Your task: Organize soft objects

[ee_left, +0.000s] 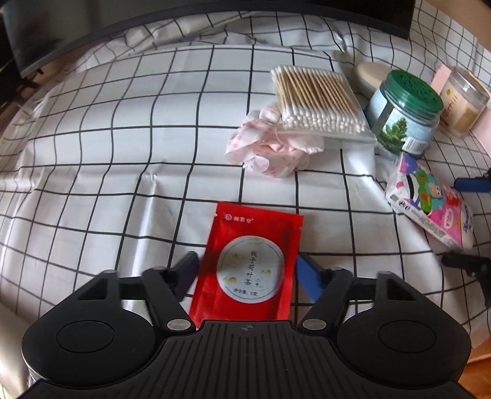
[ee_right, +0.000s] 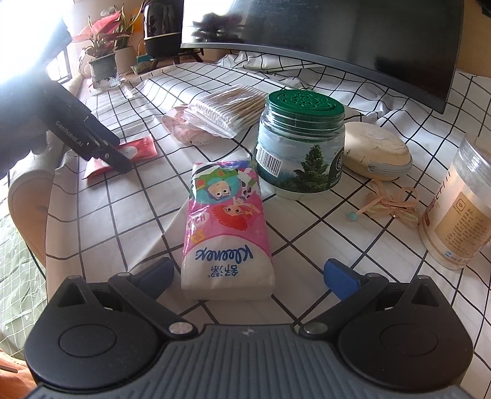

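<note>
The left gripper [ee_left: 247, 270] is seen straddling the red tea sachet [ee_left: 250, 267], which lies flat on the checked cloth [ee_left: 122, 153]. Its jaws are spread, and the blue pads sit just beside the sachet's two long edges; whether they press on it cannot be told. To the left and far side of the sachet a wide stretch of bare cloth is shown, running up to the dark screen edge [ee_left: 214, 18].

The right gripper [ee_right: 248, 274] is held with jaws released on either side of the tissue pack [ee_right: 225, 227], and clear gaps are seen between pads and pack. Little room is left beyond the pack's far end: the green-lidded jar [ee_right: 299, 144] stands right there, touching or nearly so.

Only from the left wrist is the sachet's printed face read, and the crumpled pink-and-white cloth [ee_left: 270, 147] is shown tucked partly under the cotton swab bag [ee_left: 319, 101]. Only from the right wrist are the cream zip pouch [ee_right: 377, 150], the peach ribbon [ee_right: 392, 205], the potted plants [ee_right: 104, 49] far left and the cloth's left edge dropping off the table revealed. The clear jar [ee_right: 460, 208] is set near the right edge.
</note>
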`<state>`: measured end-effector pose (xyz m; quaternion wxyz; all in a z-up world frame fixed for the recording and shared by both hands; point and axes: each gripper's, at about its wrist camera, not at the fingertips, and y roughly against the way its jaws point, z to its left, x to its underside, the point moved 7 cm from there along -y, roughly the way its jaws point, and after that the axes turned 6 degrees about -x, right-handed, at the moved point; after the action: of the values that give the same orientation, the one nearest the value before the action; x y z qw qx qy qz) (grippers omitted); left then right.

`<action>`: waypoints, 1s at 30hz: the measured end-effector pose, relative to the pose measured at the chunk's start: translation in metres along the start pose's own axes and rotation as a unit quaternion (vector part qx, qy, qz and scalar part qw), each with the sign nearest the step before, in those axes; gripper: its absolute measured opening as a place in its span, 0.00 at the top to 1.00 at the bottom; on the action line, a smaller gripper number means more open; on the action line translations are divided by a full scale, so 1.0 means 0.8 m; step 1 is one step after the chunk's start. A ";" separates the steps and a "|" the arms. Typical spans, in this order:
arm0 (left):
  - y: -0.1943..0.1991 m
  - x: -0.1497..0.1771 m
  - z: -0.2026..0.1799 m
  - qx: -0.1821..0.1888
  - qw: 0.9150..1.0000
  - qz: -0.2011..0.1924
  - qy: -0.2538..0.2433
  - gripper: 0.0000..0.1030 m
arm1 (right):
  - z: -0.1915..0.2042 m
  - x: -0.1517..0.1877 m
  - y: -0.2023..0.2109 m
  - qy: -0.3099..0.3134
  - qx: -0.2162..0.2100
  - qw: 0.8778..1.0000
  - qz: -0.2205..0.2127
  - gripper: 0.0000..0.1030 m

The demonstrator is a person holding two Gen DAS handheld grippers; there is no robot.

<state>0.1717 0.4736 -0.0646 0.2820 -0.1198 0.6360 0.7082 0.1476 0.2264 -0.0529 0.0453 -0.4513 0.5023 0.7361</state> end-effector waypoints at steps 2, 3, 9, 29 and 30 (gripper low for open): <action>0.005 -0.003 0.002 0.011 1.000 -0.003 0.021 0.40 | 0.000 -0.002 -0.001 0.000 -0.001 1.000 0.007 0.00; 0.006 -0.003 0.002 0.011 1.000 -0.005 0.025 0.42 | 0.000 -0.003 -0.001 0.001 -0.001 1.000 0.011 0.00; 0.009 -0.001 -0.005 0.003 1.000 -0.012 0.025 0.45 | 0.000 -0.016 -0.003 -0.017 -0.007 0.998 0.052 0.00; 0.043 -0.014 0.027 -0.023 0.993 -0.040 0.111 0.46 | 0.047 -0.123 0.002 -0.003 -0.061 0.996 0.064 0.52; 0.050 -0.020 0.031 -0.025 0.992 -0.045 0.116 0.46 | 0.048 -0.137 0.008 -0.003 -0.066 0.996 0.060 0.52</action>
<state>0.1674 0.4920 -0.0190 0.2345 -0.2365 0.6403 0.6922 0.1850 0.2956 0.0325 -0.0274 -0.4203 0.4785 0.7705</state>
